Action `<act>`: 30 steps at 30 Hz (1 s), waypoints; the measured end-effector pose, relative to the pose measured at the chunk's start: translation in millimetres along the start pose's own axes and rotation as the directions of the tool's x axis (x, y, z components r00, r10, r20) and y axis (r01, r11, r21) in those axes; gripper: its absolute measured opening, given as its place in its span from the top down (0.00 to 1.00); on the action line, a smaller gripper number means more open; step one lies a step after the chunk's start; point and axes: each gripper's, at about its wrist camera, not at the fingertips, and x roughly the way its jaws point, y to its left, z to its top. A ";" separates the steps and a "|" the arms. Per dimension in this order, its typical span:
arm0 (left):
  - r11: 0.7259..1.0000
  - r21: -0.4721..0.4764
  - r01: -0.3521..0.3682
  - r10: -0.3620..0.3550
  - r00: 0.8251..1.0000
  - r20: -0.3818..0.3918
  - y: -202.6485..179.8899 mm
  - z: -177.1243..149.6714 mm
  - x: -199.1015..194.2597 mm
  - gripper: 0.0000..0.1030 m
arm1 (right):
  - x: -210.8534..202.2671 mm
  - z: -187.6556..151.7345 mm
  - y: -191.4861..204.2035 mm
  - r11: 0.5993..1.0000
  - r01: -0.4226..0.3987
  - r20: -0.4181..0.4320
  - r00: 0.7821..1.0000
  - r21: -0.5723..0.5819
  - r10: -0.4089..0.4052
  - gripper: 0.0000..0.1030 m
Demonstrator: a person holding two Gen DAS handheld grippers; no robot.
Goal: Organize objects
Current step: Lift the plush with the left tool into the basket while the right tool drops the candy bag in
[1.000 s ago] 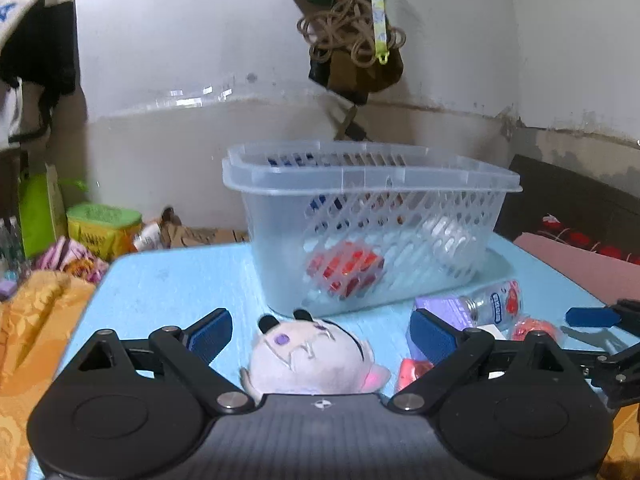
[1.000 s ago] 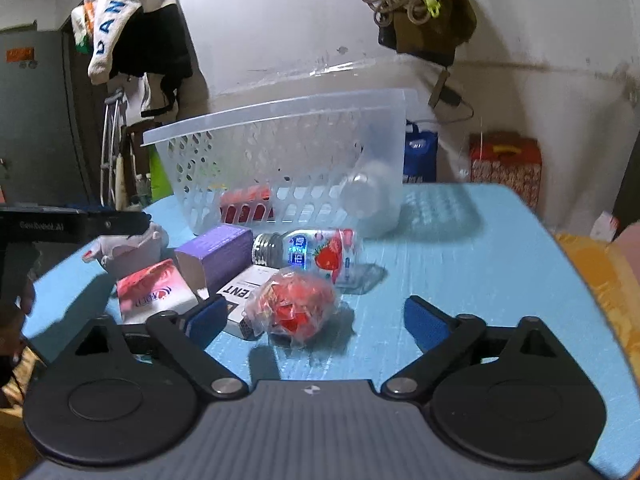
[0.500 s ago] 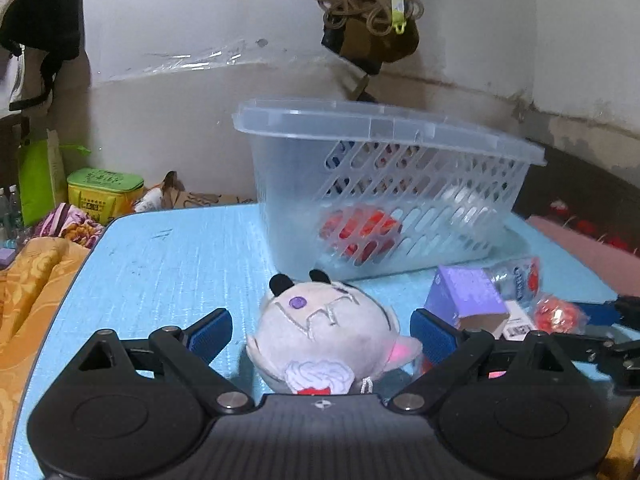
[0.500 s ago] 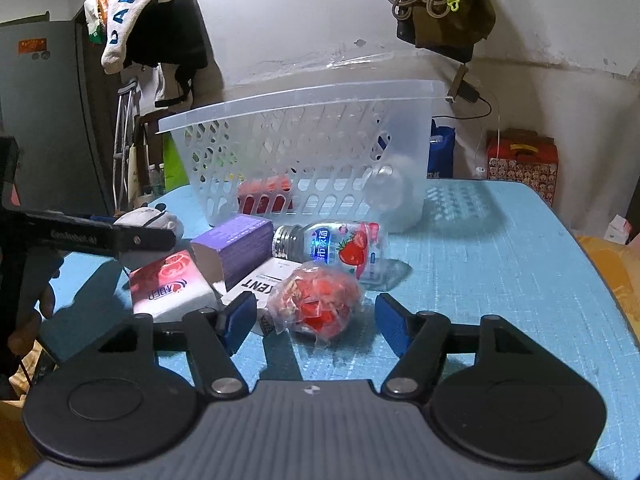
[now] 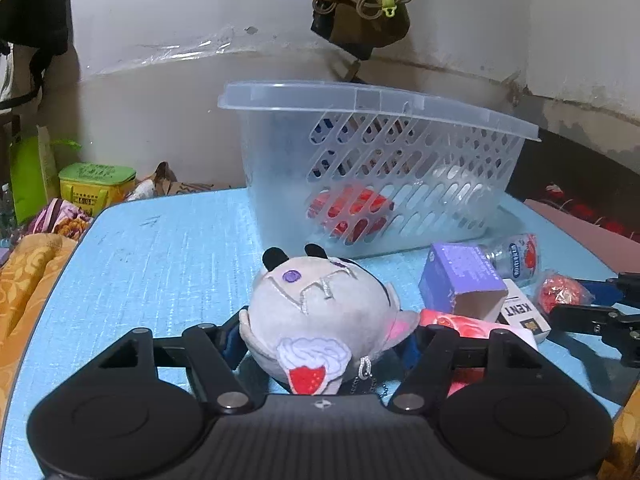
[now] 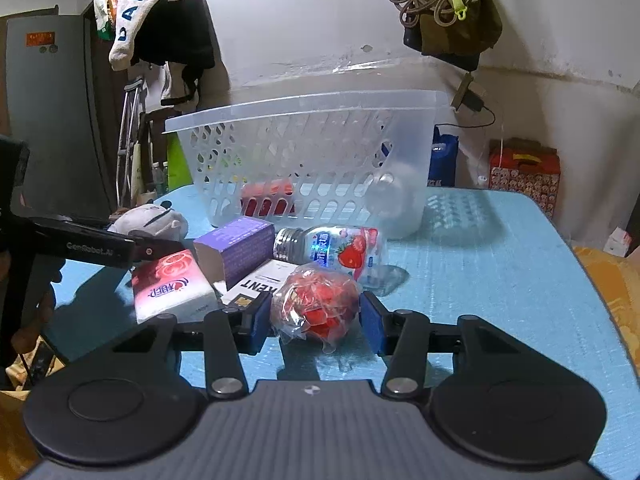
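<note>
Plush point(image 5: 320, 316) now btwn closed-in left hand-held gripper point(image 5: 323, 342)

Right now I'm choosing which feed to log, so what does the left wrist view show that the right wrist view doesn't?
Only the left wrist view shows the green tin beyond the table edge and the plush's stitched face, clamped in the left gripper.

Only the right wrist view shows the hanging clothes, the red patterned box, and the right gripper closed on the red candy bag.

Both show the basket, purple box, strawberry bottle and KENT pack.
</note>
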 end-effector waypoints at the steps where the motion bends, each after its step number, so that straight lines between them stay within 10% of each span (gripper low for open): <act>1: 1.000 0.004 0.003 -0.003 1.000 0.008 -0.7 -0.3 -1.2 0.29 | -1.1 0.4 0.4 1.000 0.002 0.004 1.000 -0.005 -0.002 0.51; 30: 0.998 0.052 0.023 -0.031 0.986 0.162 -23.6 14.4 -35.0 0.30 | -24.6 24.2 3.3 0.999 0.018 0.136 0.991 -0.043 -0.012 0.51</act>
